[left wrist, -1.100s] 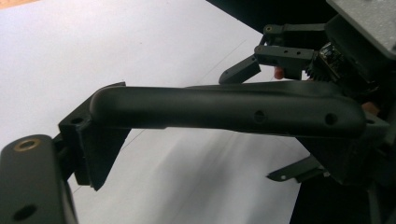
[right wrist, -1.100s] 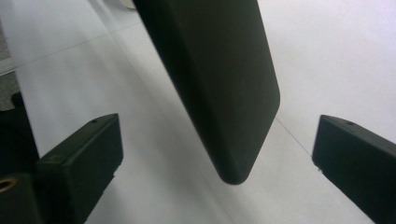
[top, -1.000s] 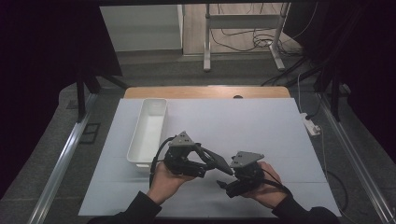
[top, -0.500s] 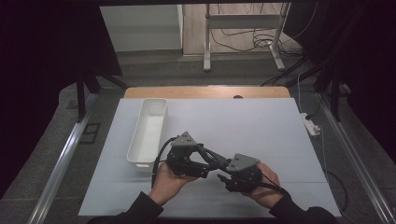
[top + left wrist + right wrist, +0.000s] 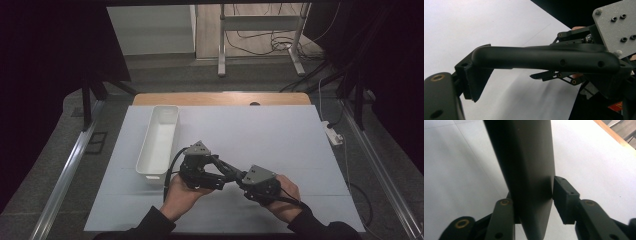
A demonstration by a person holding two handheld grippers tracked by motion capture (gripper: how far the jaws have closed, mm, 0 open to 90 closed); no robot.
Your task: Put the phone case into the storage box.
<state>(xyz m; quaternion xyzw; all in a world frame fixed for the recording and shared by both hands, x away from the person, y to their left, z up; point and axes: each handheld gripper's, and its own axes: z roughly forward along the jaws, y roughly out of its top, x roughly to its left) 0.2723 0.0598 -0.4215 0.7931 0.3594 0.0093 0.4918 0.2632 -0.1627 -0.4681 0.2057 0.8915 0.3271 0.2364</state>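
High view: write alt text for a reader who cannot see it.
A person's two hands hold black two-jaw grippers, the left gripper and right gripper meeting jaw to jaw low over a white-covered table. A long white rectangular tray lies empty to their left. Beyond the table's wooden far edge are dark floor, cables and a metal stand.

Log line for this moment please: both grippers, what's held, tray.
left gripper: shut on black bar | right gripper: shut on black bar | bar: held between both above the sheet | white tray: empty, left
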